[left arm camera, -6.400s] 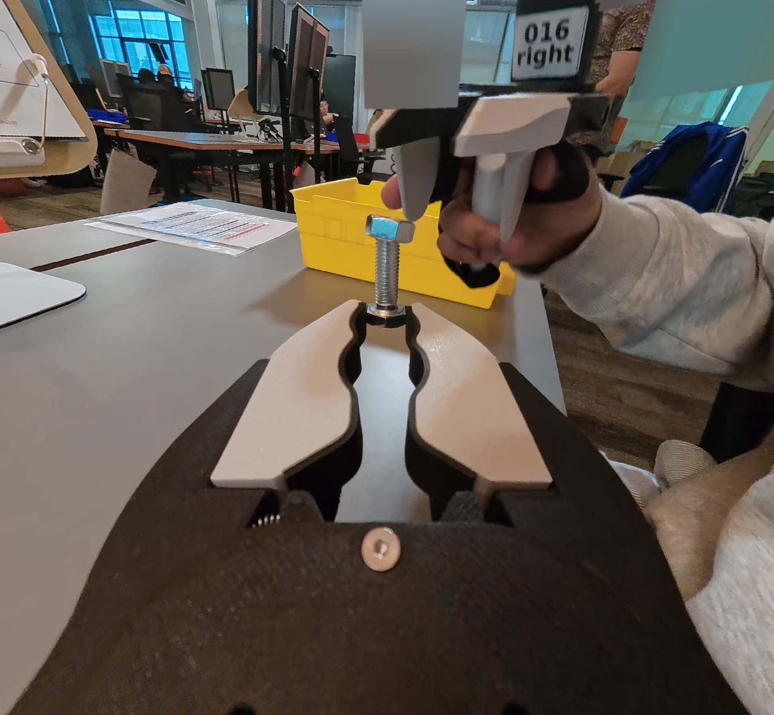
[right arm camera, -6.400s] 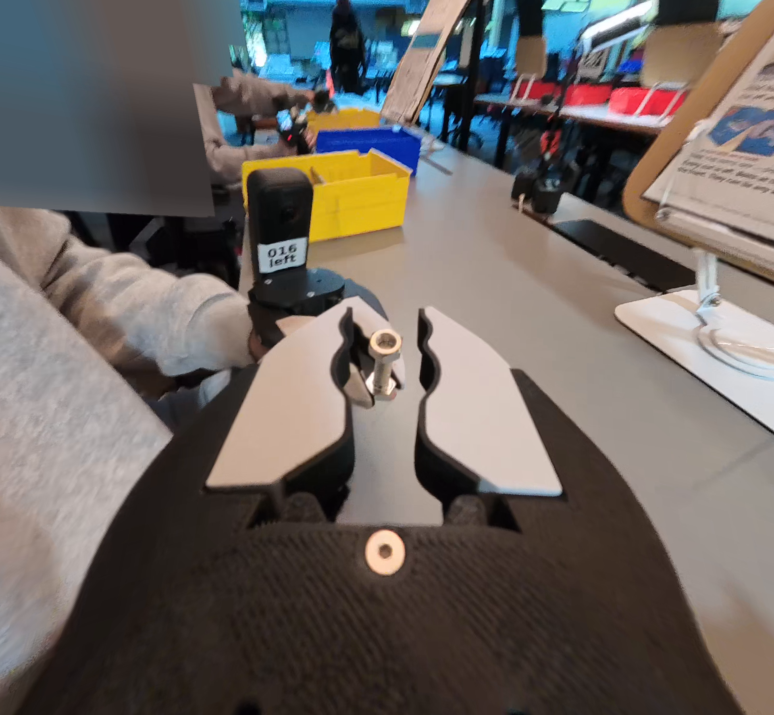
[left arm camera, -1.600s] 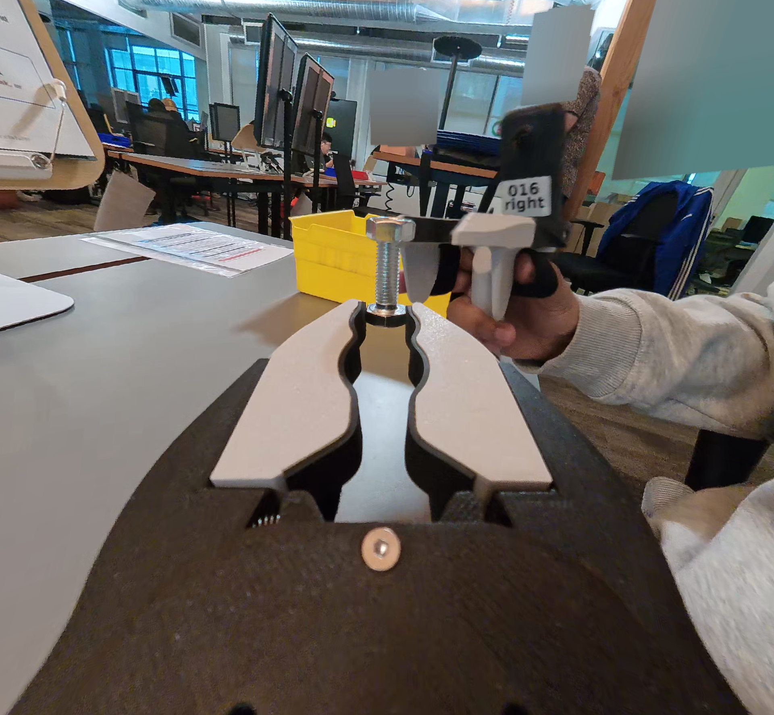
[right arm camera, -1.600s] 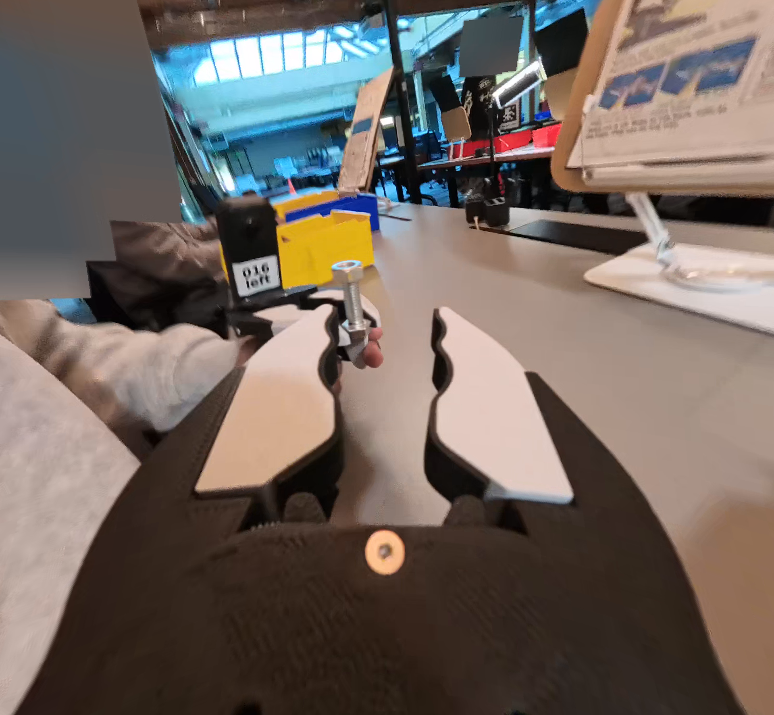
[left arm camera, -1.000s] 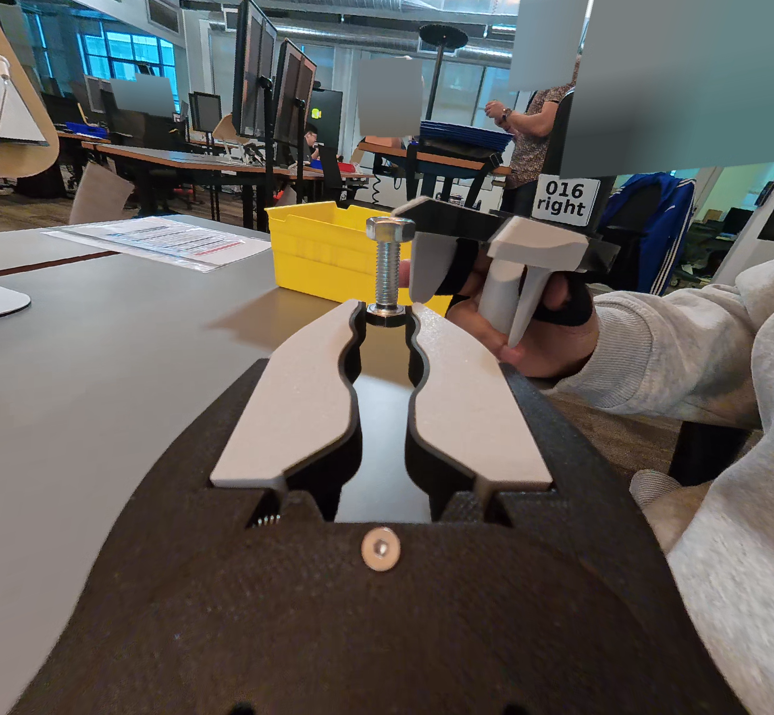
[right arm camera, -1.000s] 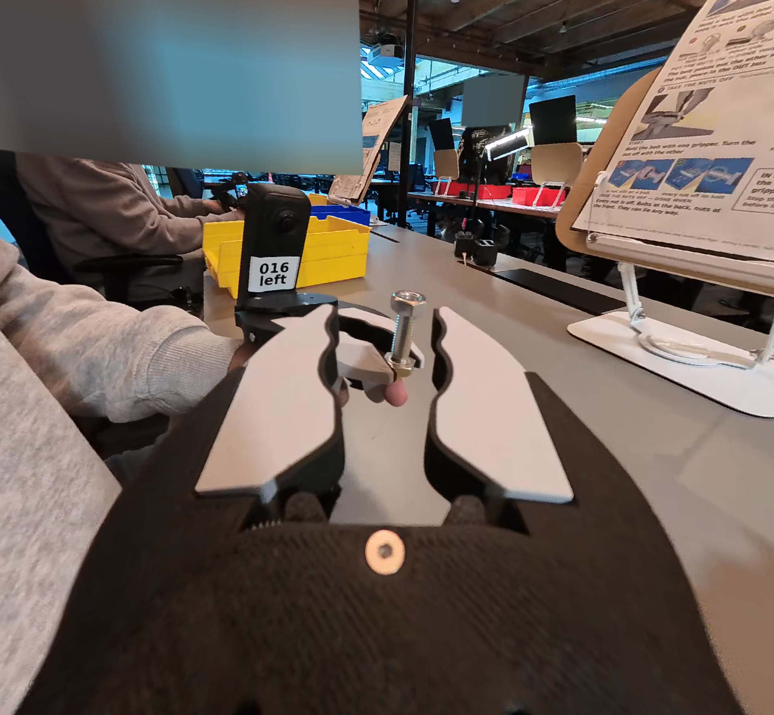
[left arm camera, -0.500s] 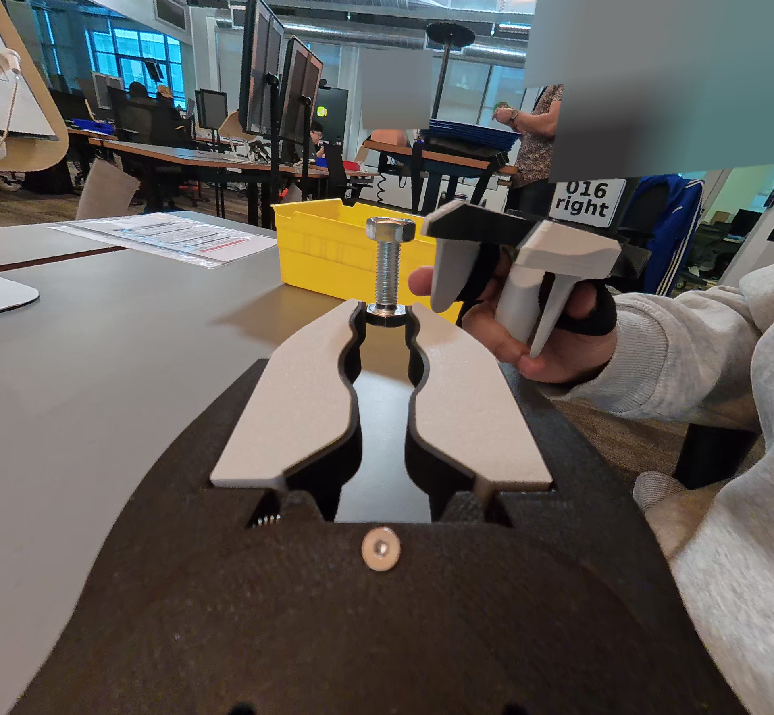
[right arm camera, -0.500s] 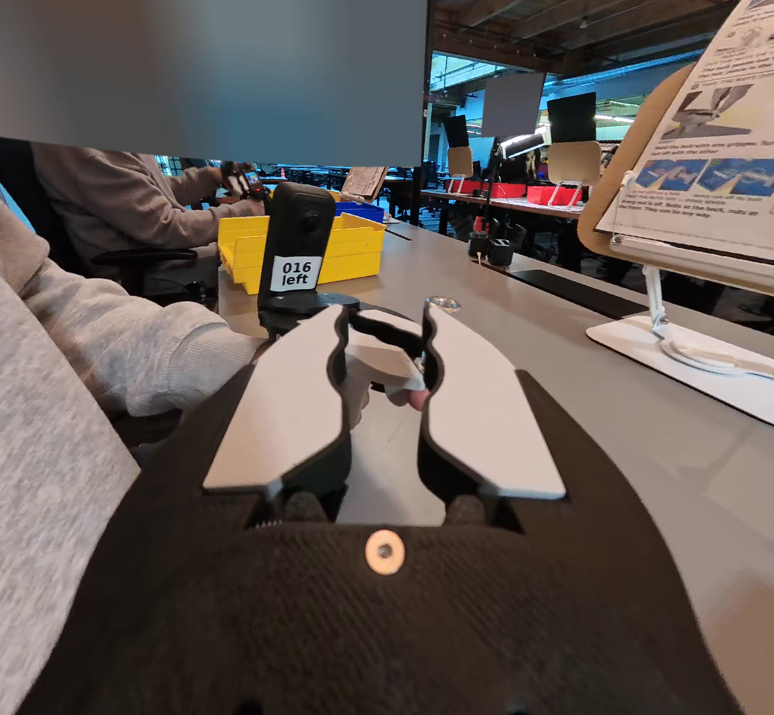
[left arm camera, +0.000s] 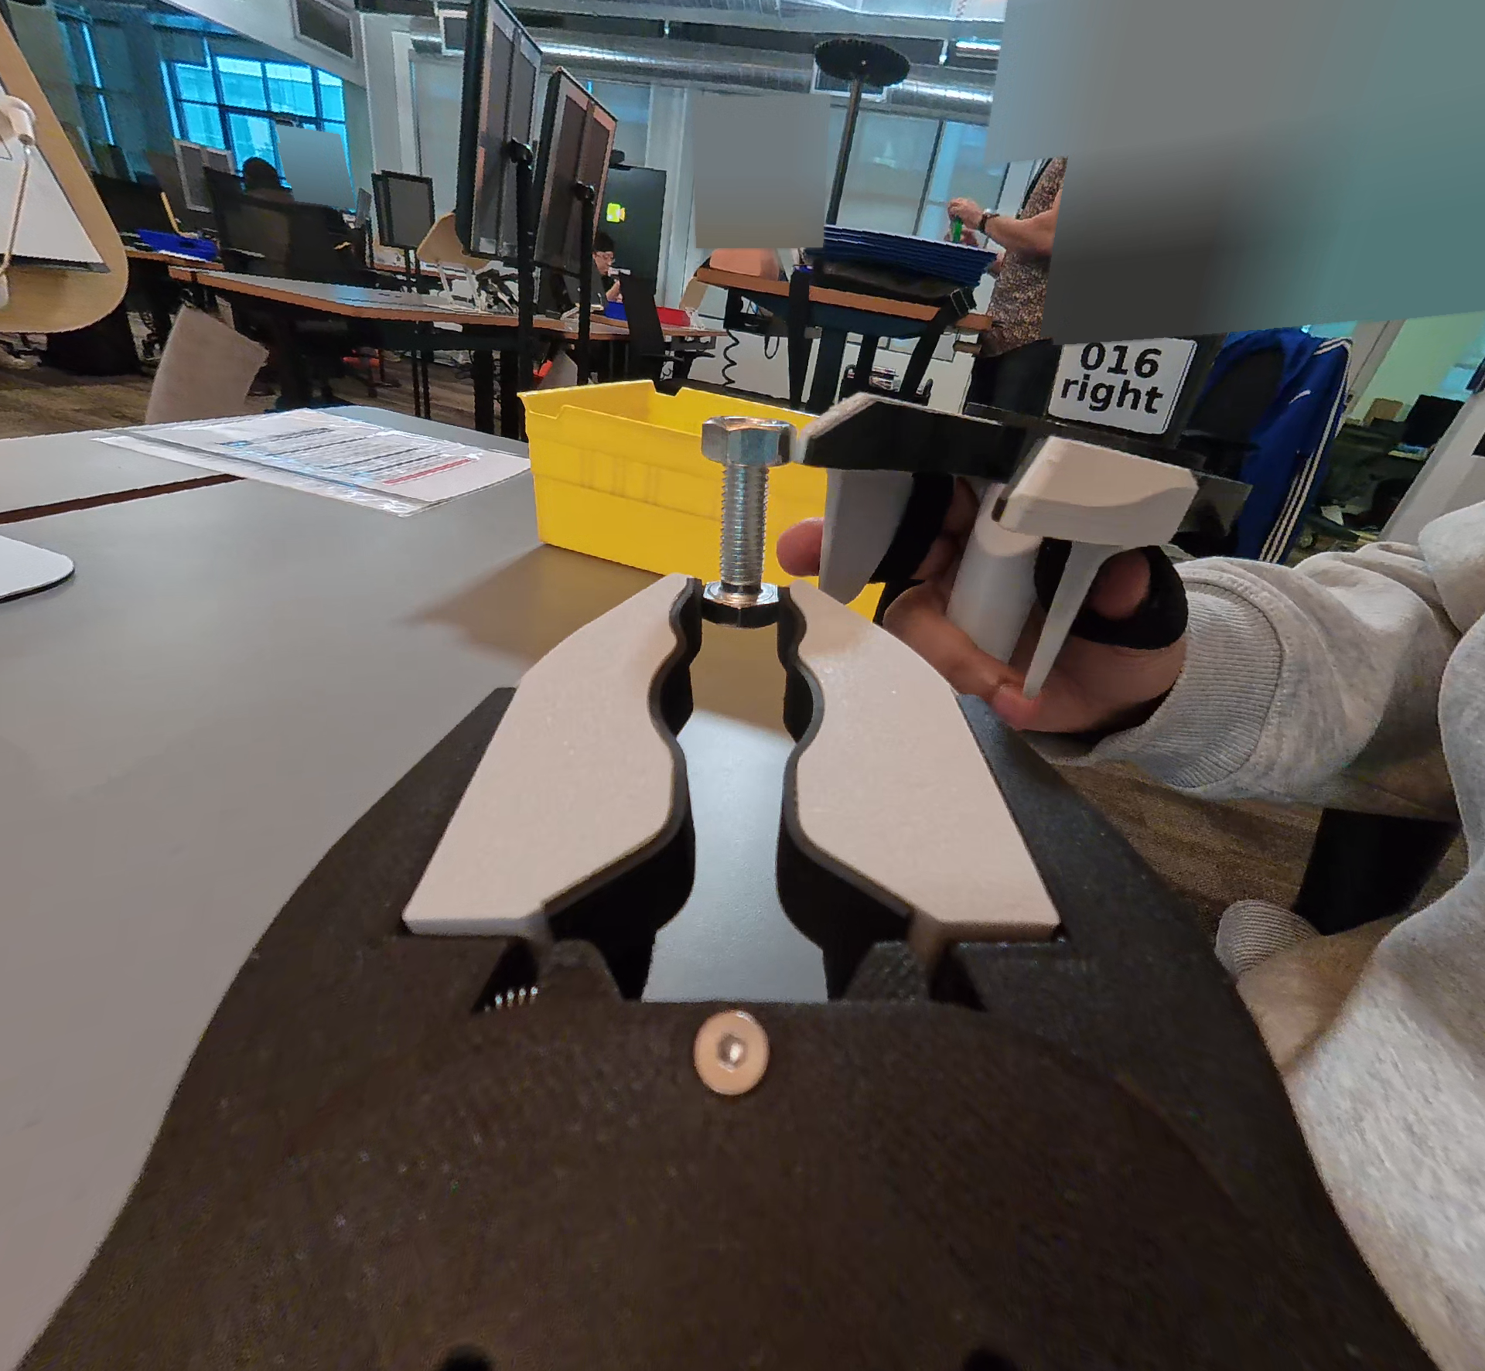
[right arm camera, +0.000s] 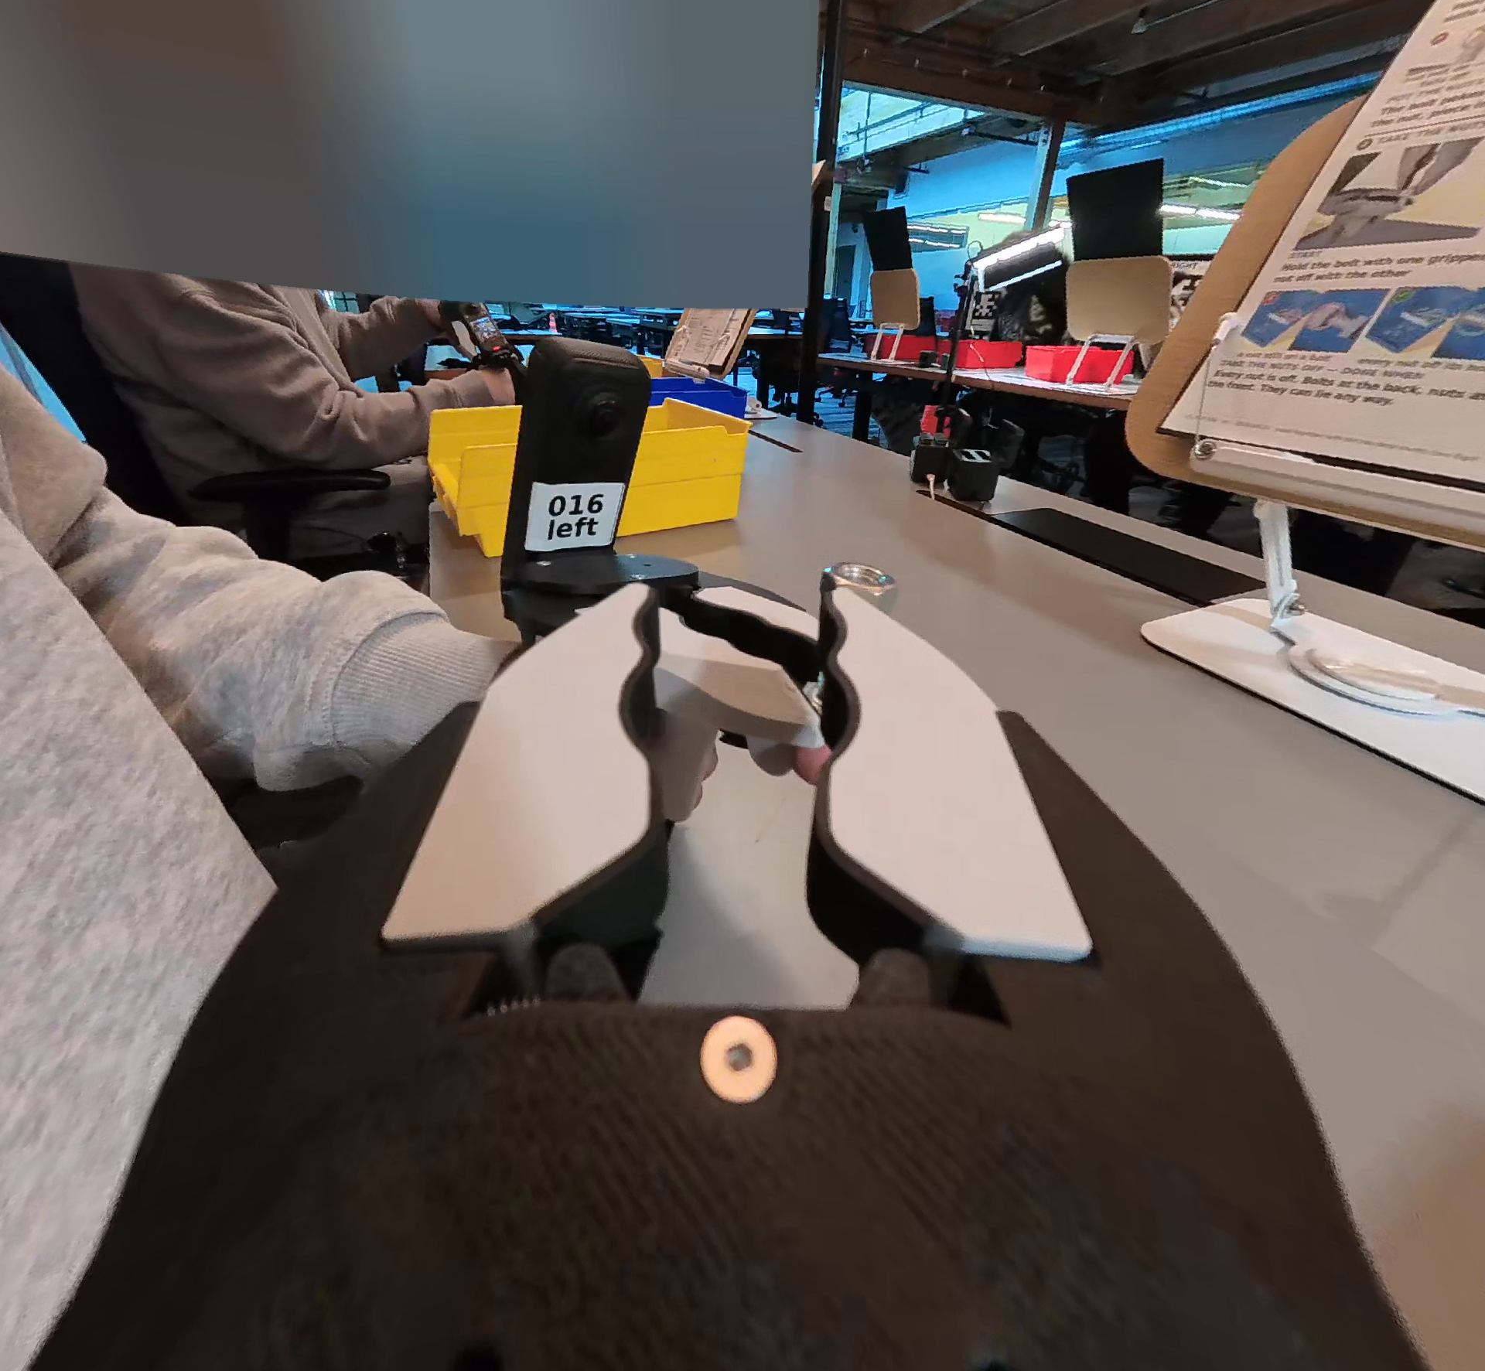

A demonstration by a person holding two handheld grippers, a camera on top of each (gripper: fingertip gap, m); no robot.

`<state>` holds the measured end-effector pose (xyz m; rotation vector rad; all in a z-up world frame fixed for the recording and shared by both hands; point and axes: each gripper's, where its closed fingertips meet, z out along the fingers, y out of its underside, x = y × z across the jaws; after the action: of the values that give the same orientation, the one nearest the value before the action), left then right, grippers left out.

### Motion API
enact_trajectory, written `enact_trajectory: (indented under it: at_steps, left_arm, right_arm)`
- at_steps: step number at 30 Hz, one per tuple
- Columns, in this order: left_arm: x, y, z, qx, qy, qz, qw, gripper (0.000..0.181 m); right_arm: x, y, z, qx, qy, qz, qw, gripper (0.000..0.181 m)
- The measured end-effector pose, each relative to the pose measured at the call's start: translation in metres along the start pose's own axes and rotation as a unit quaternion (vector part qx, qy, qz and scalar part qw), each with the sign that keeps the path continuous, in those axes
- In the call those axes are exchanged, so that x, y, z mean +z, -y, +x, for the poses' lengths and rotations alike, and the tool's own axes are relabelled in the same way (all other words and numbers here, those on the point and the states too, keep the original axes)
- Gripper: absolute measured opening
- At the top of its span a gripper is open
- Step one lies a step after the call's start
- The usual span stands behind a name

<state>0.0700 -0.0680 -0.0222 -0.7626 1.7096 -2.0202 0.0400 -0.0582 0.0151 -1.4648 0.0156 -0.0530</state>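
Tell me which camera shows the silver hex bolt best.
The left wrist view: the silver hex-head threaded bolt stands upright, head to nut, clamped at the left tongs tips. The right wrist view shows only its head above the right tongs; the shank is hidden.

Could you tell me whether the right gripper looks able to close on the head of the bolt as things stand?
Probably yes. The bolt stands upright, its nut clamped in the left gripper, head bare. The right gripper is open, level with the head, one fingertip beside it.
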Motion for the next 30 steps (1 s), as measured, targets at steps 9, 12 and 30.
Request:
enact_trajectory:
  at_steps: [9, 12, 30]
  left_arm:
    - [0.0, 0.0, 0.001, 0.0, -0.002, -0.001, 1.0, 0.018]
    - [0.0, 0.0, 0.0, -0.001, -0.002, 0.0, 1.0, 0.019]
    - [0.0, 0.0, 0.001, 0.0, -0.003, 0.0, 1.0, 0.018]
  right_arm:
    - [-0.003, 0.002, 0.013, 0.024, -0.029, 0.012, 0.999, 0.046]
    - [-0.001, 0.001, 0.007, 0.019, -0.015, 0.007, 1.0, 0.046]
    - [0.0, 0.0, 0.003, 0.014, -0.003, 0.007, 1.0, 0.05]
